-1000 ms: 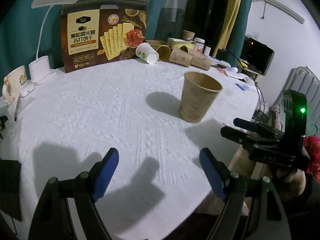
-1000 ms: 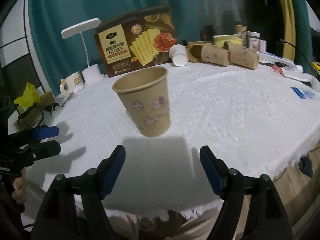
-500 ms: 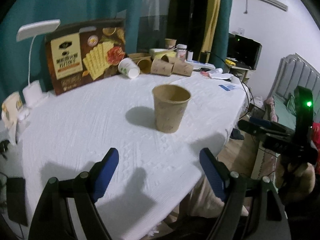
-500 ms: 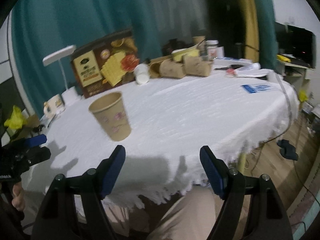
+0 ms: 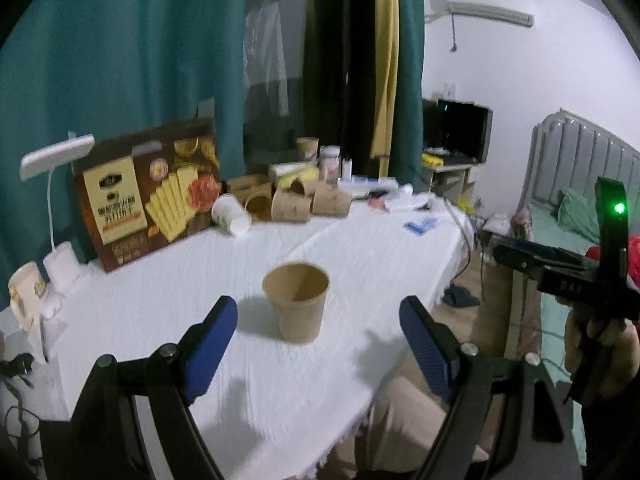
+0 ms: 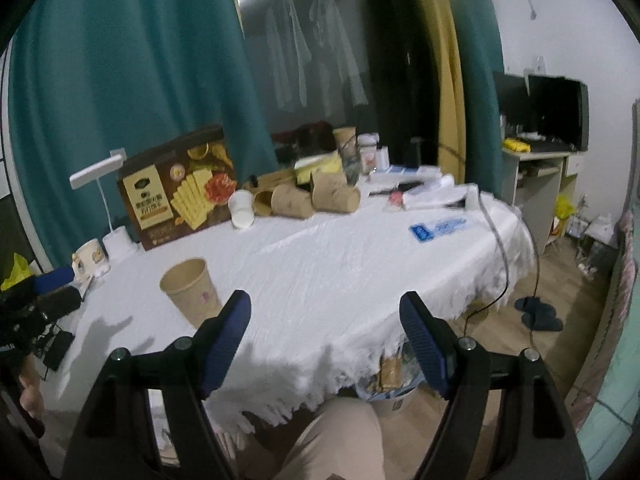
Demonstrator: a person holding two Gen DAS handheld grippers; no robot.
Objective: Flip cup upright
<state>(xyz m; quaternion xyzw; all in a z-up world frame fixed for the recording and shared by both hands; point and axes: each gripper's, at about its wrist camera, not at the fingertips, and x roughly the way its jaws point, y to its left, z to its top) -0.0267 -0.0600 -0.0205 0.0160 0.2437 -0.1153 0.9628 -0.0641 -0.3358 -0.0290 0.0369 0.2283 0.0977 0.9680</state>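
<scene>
In the left wrist view the left gripper (image 5: 318, 334) fills the near edge, its blue-padded jaws standing apart with nothing between them. Just beyond, at about twelve o'clock, the brown paper cup (image 5: 297, 305) stands upright with its mouth up on the white tablecloth (image 5: 168, 304), clear of both pads. At three o'clock, off the table's edge, the right gripper (image 5: 516, 254) shows side-on in a hand (image 5: 600, 344), a green light glowing on its body.

In the right wrist view the right gripper (image 6: 325, 334) likewise has its jaws apart and empty, hanging over the fringed edge of the cloth (image 6: 360, 280), with a knee in pale trousers (image 6: 332, 436) below. The cup (image 6: 192, 290) sits at ten o'clock, just beyond the left-hand pad and not touched by it. At nine o'clock the left gripper (image 6: 52, 284) shows at the picture's edge.

Farther back, at eleven o'clock, a cracker box (image 5: 148, 194) stands against the teal curtain (image 5: 120, 60), with a white desk lamp (image 5: 56, 208) and a mug (image 5: 26, 294) at ten o'clock. Several paper cups lying on their sides (image 5: 292, 204) crowd the far edge at twelve o'clock. A dark monitor (image 5: 456, 130) stands beyond at one o'clock.
</scene>
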